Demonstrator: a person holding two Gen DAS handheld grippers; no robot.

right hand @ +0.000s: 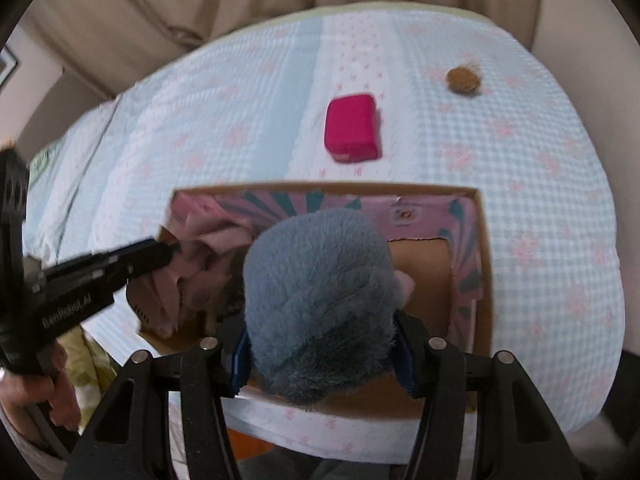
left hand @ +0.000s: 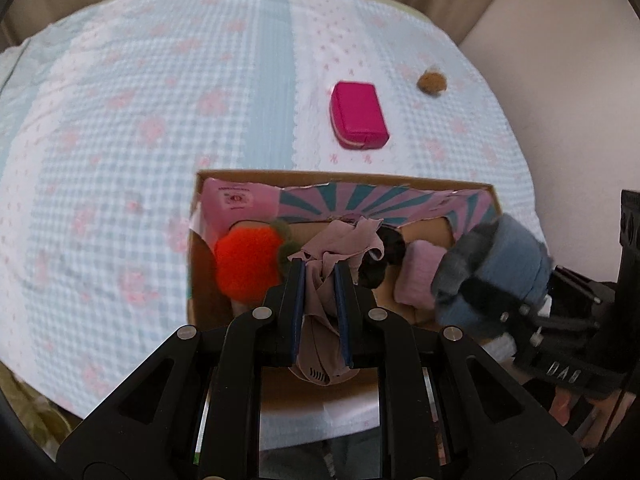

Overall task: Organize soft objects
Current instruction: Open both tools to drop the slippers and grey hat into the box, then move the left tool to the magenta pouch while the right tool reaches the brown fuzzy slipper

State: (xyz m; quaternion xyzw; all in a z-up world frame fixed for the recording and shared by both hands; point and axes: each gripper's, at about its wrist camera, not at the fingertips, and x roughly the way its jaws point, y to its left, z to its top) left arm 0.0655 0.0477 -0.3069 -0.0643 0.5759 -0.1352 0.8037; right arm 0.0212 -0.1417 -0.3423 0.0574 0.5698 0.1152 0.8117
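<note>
Left fingers [left hand: 320,280]: clenched on a bunched mauve cloth [left hand: 340,248], low centre of the left view, held over the box so it can drop in.
Right fingers [right hand: 322,354]: grasping a blue-grey plush [right hand: 320,296] by its sides, low centre of the right view; it hangs above the box's right half, likely because that part has bare cardboard floor to take it.
Cloth: thin, limp, creased; folds spill past the fingertips and a tail trails back between the fingers.
Plush: thick, fuzzy, rounded, bulging out between the fingers; looks easily squeezed.
Box [left hand: 344,178]: open cardboard, lower middle of both views, inner walls printed with pink and teal rays; it is the collecting place.
Box contents: an orange plush [left hand: 248,264] at the left, a dark item [left hand: 384,256] in the middle, too hidden to name, and a pale pink pad [left hand: 418,278] toward the right.
Bed [left hand: 120,120]: pale blue checked cover with pink flowers, carrying everything.
Pouch [left hand: 358,120]: magenta, padded, rectangular, beyond the box, upper centre, not yet gathered.
Brown ball [left hand: 431,80]: small, fuzzy, furthest off, upper right, well apart from the box.
</note>
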